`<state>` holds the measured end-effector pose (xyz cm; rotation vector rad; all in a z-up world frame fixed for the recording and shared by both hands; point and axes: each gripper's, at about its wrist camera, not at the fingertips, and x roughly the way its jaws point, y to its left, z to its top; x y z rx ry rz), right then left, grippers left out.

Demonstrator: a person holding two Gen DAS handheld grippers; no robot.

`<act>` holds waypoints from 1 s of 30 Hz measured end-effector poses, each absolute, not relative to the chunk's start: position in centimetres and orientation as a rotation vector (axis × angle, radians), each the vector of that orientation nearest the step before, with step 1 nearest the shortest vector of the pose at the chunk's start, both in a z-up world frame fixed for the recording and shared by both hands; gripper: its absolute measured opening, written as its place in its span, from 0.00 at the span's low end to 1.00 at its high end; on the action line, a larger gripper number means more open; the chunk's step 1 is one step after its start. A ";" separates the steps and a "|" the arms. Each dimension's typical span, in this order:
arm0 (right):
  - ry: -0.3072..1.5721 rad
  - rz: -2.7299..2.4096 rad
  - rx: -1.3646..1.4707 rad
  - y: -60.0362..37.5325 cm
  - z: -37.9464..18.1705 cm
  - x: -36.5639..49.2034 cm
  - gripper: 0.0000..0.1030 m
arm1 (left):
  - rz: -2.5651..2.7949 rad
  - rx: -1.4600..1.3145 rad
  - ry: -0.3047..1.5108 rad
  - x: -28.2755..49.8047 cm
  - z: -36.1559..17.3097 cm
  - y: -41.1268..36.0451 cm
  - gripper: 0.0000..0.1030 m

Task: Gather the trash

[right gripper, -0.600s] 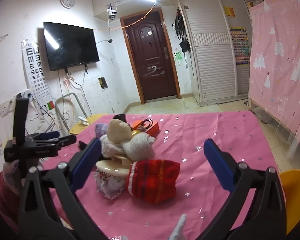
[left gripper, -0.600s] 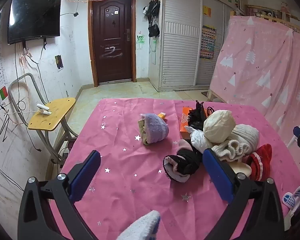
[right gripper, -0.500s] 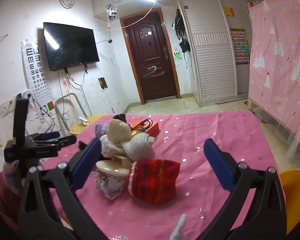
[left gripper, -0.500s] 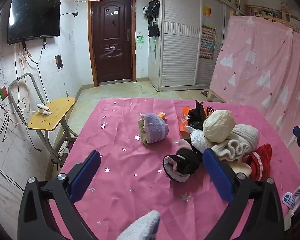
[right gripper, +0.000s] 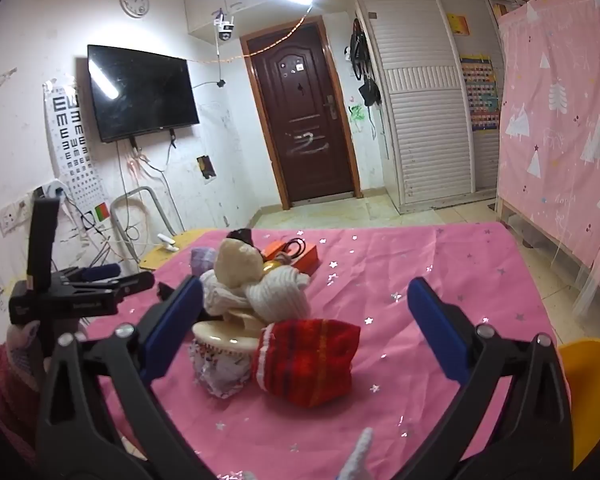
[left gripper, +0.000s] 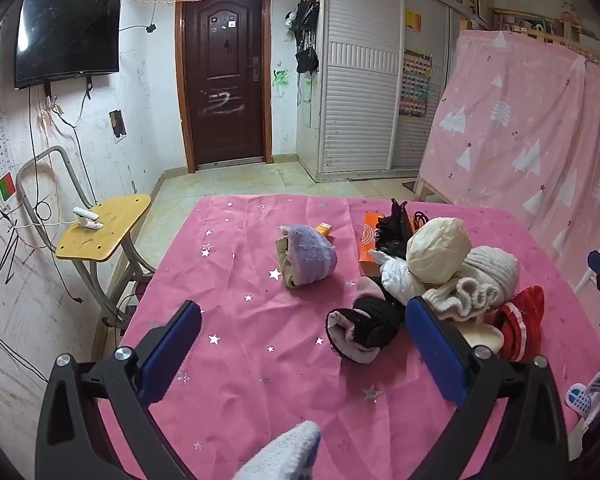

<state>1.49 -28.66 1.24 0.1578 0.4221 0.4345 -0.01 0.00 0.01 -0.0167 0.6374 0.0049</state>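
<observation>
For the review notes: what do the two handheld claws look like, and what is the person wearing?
Both the left claw and the right claw have black angular plastic arms with silver screws and flat blue pads on their fingers. In the right wrist view, the left claw's black body bears small white lettering, and a fuzzy pink sleeve shows below it.

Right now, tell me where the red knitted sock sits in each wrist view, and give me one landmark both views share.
Left wrist view: the red knitted sock lies at the right edge of the pile, just right of the right-hand blue pad.
Right wrist view: the sock lies low in the centre, nearest piece of the pile, between the open claw's blue pads.
Shared landmark: the dark brown door in the far wall.
</observation>
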 end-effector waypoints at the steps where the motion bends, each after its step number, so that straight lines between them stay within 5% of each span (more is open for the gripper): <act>1: 0.422 0.435 0.157 -28.6 1.3 1.5 0.96 | 0.006 -0.016 0.637 0.0 0.0 0.0 0.91; 30: 0.418 0.436 0.159 -29.2 1.8 1.7 0.96 | 0.011 -0.014 0.641 0.0 -0.5 0.0 0.91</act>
